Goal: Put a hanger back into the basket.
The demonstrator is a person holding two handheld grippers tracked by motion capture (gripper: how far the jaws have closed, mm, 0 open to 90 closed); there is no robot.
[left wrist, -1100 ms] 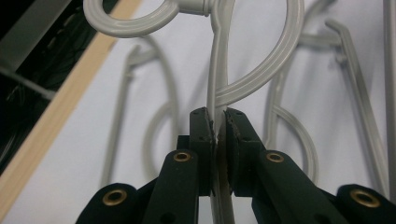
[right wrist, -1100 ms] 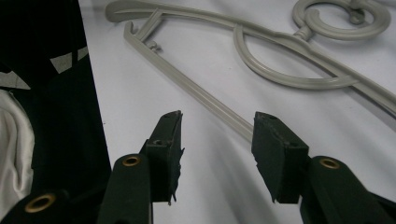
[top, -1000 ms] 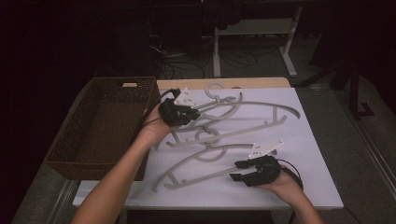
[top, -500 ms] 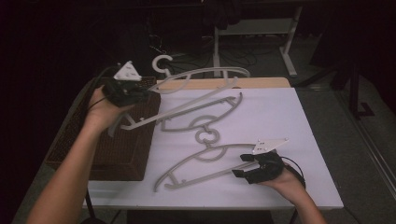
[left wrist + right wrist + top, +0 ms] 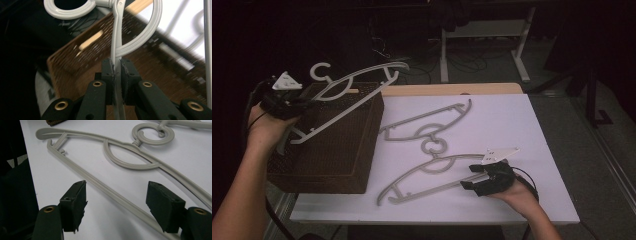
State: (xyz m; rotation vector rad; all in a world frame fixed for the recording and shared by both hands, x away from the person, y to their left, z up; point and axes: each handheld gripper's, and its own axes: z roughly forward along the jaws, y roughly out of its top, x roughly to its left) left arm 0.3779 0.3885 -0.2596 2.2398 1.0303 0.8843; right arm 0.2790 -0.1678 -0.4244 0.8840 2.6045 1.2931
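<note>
The left gripper (image 5: 294, 102) is clamped on a grey hanger (image 5: 357, 82) held tilted above the wicker basket (image 5: 337, 150); lower it flat before letting go. The right gripper (image 5: 472, 177), jaws just opened and apart, straddles the bar of the nearest hanger (image 5: 427, 172) on the table (image 5: 537, 150), not pinching it; it should close squarely there.

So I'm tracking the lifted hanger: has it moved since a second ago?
Yes. The left gripper carried the hanger leftward off the white table, over the wicker basket.
</note>
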